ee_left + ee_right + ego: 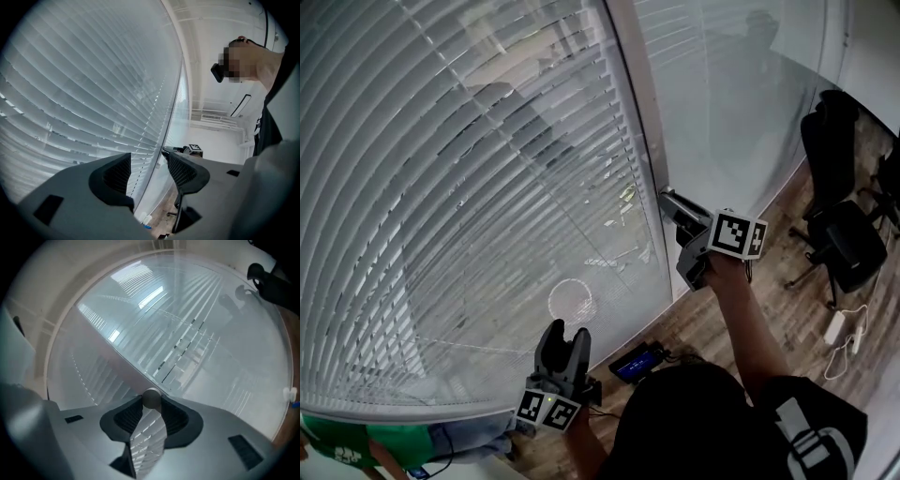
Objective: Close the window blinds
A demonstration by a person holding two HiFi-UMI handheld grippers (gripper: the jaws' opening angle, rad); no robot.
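Note:
White slatted window blinds (441,187) fill the left and middle of the head view; the outdoors shows faintly between the slats. My right gripper (667,199) is held level at the window frame (642,122) beside the blinds' right edge. In the right gripper view its jaws (151,401) are shut on the round end of a clear tilt wand (151,398), which runs up and to the left. My left gripper (563,330) stands lower, in front of the blinds, open with nothing between its pads (147,171). Behind that gap runs the blinds' thin edge line (161,122).
Black office chairs (844,234) stand at the right on a wooden floor. A white power strip with cable (839,328) and a small blue device (637,361) lie on the floor near the window. Something green (337,445) shows at the bottom left.

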